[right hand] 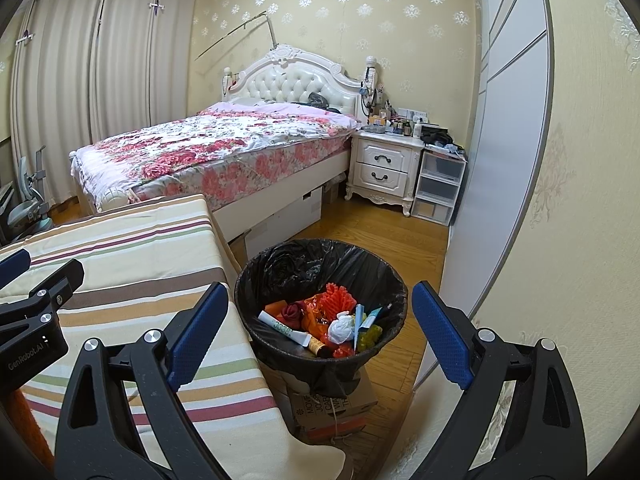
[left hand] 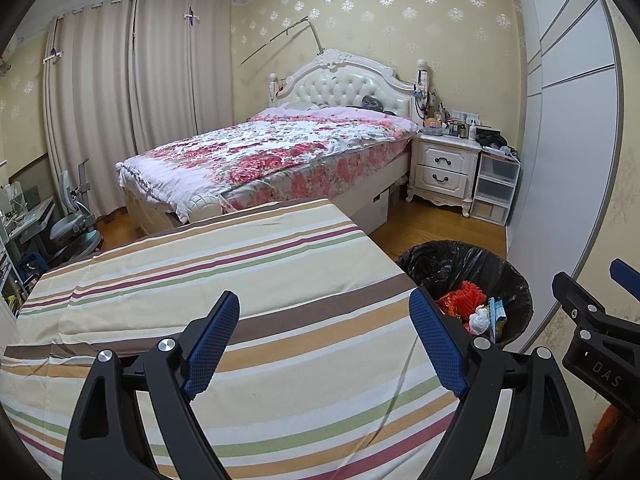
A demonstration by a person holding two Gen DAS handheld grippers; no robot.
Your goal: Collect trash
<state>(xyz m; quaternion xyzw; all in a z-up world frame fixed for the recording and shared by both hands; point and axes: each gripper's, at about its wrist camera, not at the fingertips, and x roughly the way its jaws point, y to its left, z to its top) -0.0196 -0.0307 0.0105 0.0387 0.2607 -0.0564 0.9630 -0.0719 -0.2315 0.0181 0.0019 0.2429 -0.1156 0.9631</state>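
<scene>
- The left gripper point(left hand: 324, 340) is hanging over the striped cloth point(left hand: 224, 280), its fingers standing wide apart with nothing between them.
- No trash is showing on that cloth in either view, so the collecting step is looking finished or close to it, by my reading.
- The right gripper point(right hand: 320, 332) is pointing at the bin point(right hand: 320, 268) beside the cloth's right edge, its fingers also spread wide and holding nothing.
- The trash point(right hand: 320, 316) is lying inside the bin's black liner: a tube, red and orange wrappers, a white wad, a yellow scrap.
- If more trash is waiting somewhere, the next move is calling for a look around the room first, then a reach with fingers already apart.
- The left view is showing the whole cloth top but only a slice of the bin.
- The right view is showing the full bin mouth and the cardboard box point(right hand: 336, 404) it is sitting on, hidden in the left view.
</scene>
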